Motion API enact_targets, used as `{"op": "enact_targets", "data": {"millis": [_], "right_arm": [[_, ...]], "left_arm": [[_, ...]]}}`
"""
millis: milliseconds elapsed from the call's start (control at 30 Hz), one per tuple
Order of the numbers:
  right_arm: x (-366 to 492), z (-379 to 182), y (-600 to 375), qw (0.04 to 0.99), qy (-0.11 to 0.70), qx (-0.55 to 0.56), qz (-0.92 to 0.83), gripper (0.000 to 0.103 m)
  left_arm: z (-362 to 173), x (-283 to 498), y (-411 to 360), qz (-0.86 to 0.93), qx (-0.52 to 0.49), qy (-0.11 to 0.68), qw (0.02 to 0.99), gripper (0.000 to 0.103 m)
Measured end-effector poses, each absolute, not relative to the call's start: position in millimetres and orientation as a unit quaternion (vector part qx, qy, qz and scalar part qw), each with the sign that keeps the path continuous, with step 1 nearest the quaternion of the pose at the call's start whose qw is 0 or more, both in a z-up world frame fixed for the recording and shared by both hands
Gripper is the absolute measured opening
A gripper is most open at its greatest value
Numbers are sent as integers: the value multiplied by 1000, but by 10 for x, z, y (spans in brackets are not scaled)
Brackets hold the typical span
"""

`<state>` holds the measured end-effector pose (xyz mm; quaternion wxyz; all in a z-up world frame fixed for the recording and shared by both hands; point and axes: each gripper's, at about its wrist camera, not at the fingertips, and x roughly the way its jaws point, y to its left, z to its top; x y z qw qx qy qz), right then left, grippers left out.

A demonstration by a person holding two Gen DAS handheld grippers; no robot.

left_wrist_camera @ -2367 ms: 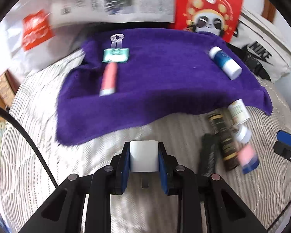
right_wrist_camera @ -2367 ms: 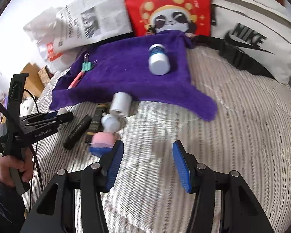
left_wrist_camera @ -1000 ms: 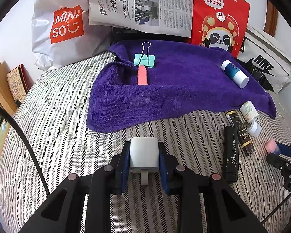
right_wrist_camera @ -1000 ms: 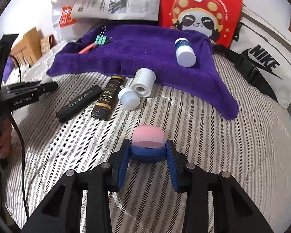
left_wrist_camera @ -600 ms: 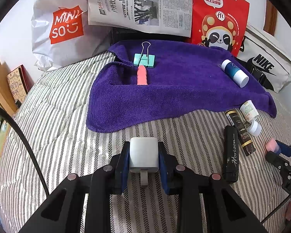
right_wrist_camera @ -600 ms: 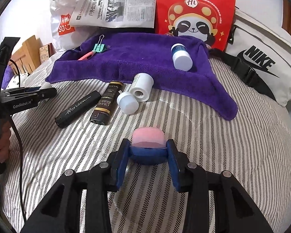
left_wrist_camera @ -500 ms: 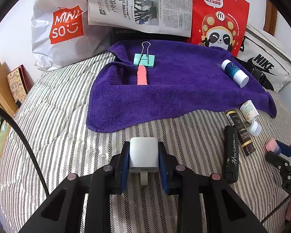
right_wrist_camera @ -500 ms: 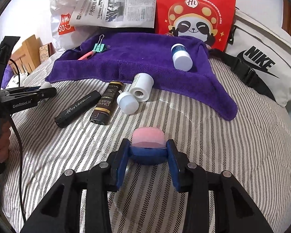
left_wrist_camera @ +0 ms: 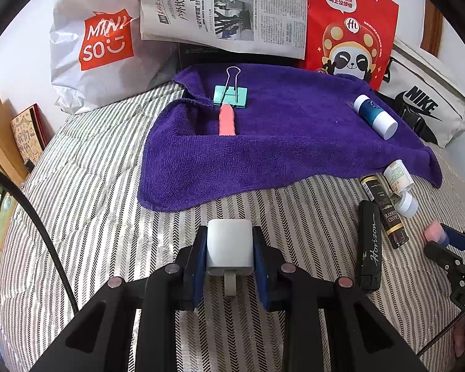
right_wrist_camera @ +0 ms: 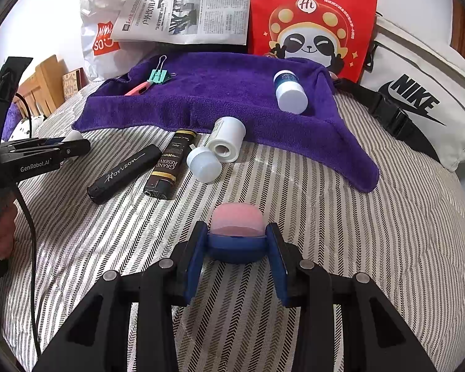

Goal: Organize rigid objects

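Right gripper, open and empty beside the pile a couple of seconds back, is now clamped on the pink-and-blue bottle and holds it clear of the striped bedspread; left gripper stays clamped on the white charger plug. So both hands look loaded for the purple towel, where the binder clip, pink tool and blue-and-white bottle already lie. Both grippers point steeply down, near still, short of the towel's near edge.

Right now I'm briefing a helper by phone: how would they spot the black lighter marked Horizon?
Find the purple towel on the striped bedspread. Just off its near edge lie two dark sticks; the Horizon lighter is the outer one, plain black with white script, beside the gold-lettered Grand Reserve lighter.
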<state>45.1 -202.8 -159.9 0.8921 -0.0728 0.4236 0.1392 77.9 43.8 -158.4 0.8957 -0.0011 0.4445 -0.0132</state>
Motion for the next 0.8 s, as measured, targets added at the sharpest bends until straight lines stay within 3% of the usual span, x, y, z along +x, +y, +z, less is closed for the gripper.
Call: {"op": "enact_targets", "data": {"millis": [800], "right_arm": [[455, -1609, -2030, 892, 424, -69, 142, 39]], "left_arm": [[-1586, 780, 445, -16, -2, 444, 896, 26]]}}
